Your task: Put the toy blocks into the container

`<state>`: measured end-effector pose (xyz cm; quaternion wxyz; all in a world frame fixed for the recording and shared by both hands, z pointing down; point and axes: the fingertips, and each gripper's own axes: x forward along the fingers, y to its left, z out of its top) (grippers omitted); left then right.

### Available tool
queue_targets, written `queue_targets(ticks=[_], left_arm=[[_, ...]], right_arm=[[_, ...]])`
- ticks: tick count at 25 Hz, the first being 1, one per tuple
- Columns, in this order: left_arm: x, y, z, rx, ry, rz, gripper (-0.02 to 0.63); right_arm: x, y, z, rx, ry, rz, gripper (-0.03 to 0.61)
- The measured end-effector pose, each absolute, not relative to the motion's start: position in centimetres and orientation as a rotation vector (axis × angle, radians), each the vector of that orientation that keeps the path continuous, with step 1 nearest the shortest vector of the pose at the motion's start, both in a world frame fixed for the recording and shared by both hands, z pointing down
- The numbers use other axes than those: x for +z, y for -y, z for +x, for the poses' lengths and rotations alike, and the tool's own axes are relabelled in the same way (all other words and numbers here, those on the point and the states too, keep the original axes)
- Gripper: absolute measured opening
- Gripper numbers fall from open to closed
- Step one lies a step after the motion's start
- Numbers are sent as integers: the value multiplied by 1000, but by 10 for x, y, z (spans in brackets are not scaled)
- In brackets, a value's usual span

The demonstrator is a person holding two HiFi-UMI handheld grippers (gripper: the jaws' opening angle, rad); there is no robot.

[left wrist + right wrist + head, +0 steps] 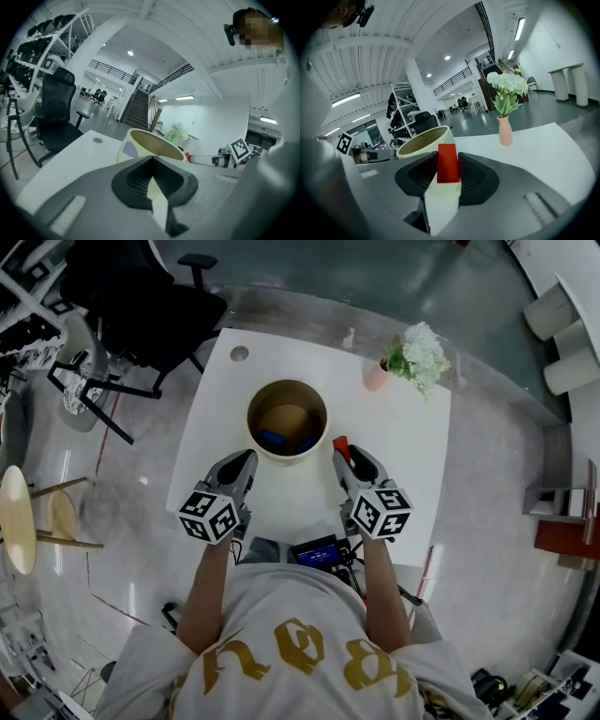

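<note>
My right gripper (348,457) has its fingers clamped on a red block (448,163) just beside the container (287,457) on the white counter (405,460); my left gripper (247,461) has its fingers pressed together, empty; a blue block (274,439) lies inside the container.

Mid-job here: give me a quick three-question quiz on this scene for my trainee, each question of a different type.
1. True or false: the left gripper is clamped on something.
2. What is between the jaws of the right gripper? A) a red block B) a green block C) nothing
3. Fill in: the toy block lying inside the container is coloured ____.

Key: 1 false, its jaws are together with nothing between them; 2 A; 3 blue.
</note>
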<state>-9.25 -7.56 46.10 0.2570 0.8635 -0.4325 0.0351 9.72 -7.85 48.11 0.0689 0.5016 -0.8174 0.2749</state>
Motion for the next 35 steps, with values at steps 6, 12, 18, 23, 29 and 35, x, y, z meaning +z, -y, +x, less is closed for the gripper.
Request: queue_targets(ticks=[6,12,18,23,29,35], left_arm=[[442,81,-98,51,1193,2376,0],[432,89,-103,24,1193,2397,0],[420,102,-101,-20,1170,2427,0],[415,108,-95,-29,1135,2449,0],[415,115,-98,-35,1116,2451,0],[416,114,-96,-15,1094,2470,0]], right_arm=[[465,82,89,808,2507,1529,161],[447,86,79,799,2566,1549,161],[431,96,63,729,2602,1533,161],[428,104,48,673,2600,1496,161],[424,119,29,592,2595,1456,161],[426,128,24,552,2563,1478,161]])
